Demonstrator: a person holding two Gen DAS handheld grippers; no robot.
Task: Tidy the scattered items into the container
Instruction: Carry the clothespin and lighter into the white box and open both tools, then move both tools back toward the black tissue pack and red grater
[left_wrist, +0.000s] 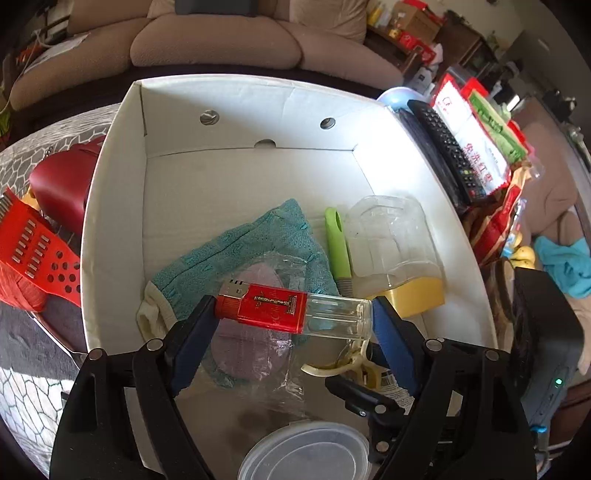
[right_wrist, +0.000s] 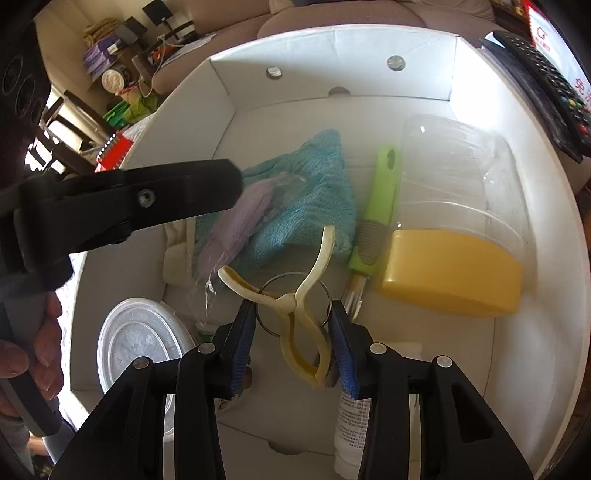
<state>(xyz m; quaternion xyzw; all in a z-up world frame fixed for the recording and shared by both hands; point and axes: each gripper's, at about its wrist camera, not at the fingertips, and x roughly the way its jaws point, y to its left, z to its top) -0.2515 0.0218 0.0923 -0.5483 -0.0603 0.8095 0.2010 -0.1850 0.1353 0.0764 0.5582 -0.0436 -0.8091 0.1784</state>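
A white cardboard box (left_wrist: 110, 184) holds a teal cloth (left_wrist: 258, 240), a wrapped purple item (left_wrist: 255, 354), a green-handled tool (left_wrist: 338, 243), a clear jar with a yellow lid (left_wrist: 391, 240) and a round plastic tub (left_wrist: 306, 454). Above the box, my left gripper (left_wrist: 293, 314) is shut on a red and clear lighter (left_wrist: 273, 308), gripped end to end between the blue pads. In the right wrist view my right gripper (right_wrist: 291, 314) is shut on a pale yellow clothes peg (right_wrist: 295, 301) with a metal ring, hanging over the box floor (right_wrist: 424, 332). The left gripper's black arm (right_wrist: 129, 199) crosses the left of that view.
Left of the box lie a red grater (left_wrist: 33, 243) and a dark red object (left_wrist: 62, 184) on a patterned cloth. A black remote (left_wrist: 447, 147) and red and green packets (left_wrist: 476, 129) crowd the right rim. A beige sofa (left_wrist: 214, 40) stands behind. A person's hand (right_wrist: 37, 354) grips the left handle.
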